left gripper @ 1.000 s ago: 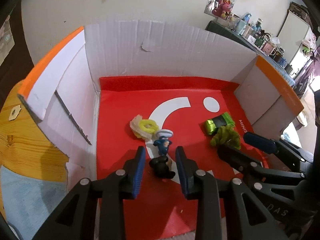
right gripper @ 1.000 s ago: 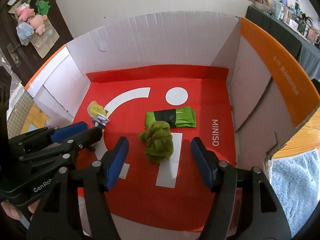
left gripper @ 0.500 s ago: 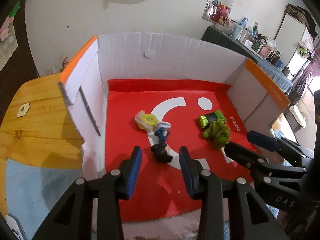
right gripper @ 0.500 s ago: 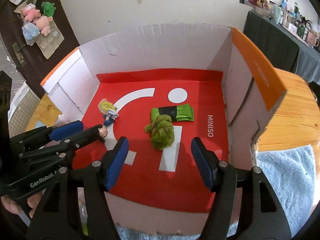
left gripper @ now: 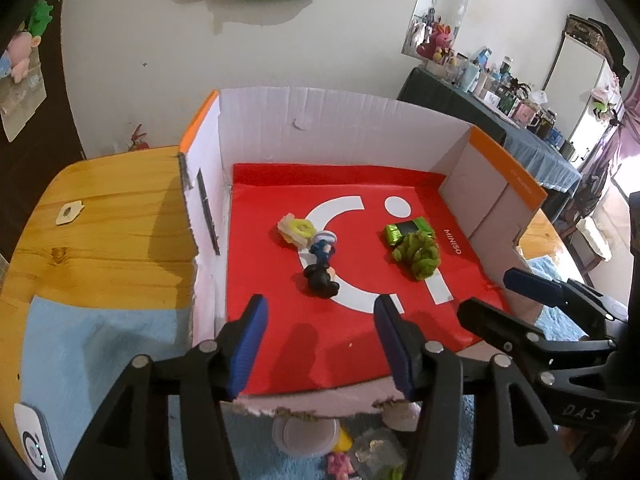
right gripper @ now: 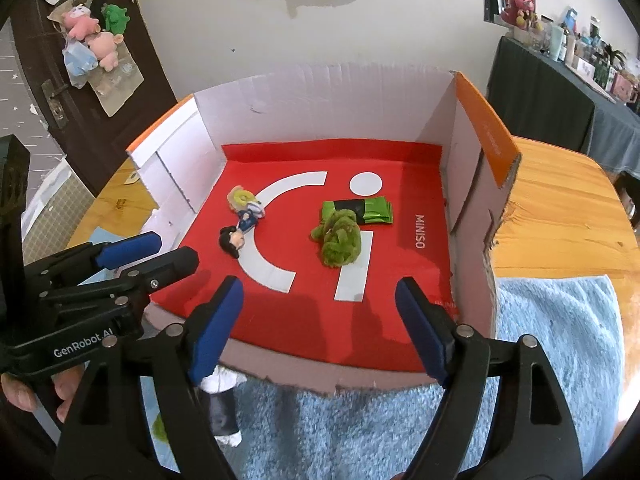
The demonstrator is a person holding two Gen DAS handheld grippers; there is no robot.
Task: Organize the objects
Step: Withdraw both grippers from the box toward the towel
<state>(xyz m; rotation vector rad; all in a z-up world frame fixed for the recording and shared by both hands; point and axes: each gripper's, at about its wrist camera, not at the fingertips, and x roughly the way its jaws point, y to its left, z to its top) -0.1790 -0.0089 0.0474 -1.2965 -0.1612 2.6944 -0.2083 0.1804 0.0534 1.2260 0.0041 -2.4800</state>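
Reading "MINISO" in white letters on the glossy red liner [right gripper: 404, 312] of the box [right gripper: 312, 108], a corrugated cardboard thing with white walls and orange flap edges. The left gripper [right gripper: 150, 252] has "GenRobot.AI" printed on its black body, and in the left view the right gripper [left gripper: 504, 294] shows "DAS". Both have ribbed blue pads and both sit spread apart with nothing between the fingers, hovering at the box's near edge.

Straight ahead of the left gripper [left gripper: 320, 316] lies a small figurine [left gripper: 322, 268], black hair toward the gripper, blue outfit, white cap at the far end. Just past it is a yellowish plastic toy [left gripper: 296, 230], touching the cap or nearly. Ahead of the right gripper [right gripper: 320, 300] there's a fuzzy green plush [right gripper: 340, 238], lumpy, overlapping a shiny green packet [right gripper: 368, 210] with a black band. A fluffy blue towel [right gripper: 552, 344] covers the wooden table [right gripper: 560, 200] under the grippers.
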